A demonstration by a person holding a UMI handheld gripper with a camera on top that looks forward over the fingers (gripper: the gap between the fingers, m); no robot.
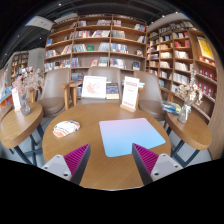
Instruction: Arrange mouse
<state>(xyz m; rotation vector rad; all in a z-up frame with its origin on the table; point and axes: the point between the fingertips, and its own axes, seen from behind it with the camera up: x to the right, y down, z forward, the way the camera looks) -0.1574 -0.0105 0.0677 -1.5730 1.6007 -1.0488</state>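
A light blue mouse pad (131, 136) lies flat on the round wooden table (95, 165), just ahead of my fingers and a little right of the middle. To the left of it, near the table's left rim, rests a small whitish object (65, 127) that may be the mouse; I cannot make out its shape. My gripper (111, 165) hovers over the near part of the table, open, with only bare wood between its pink pads. The left finger (74, 160) and the right finger (147, 158) touch nothing.
Two upright sign cards (94, 88) (130, 93) stand at the table's far edge. Armchairs (57, 92) sit behind the table, with bookshelves (100, 42) beyond. A vase of flowers (185, 100) stands on a side table at the right, and another small table (18, 122) is at the left.
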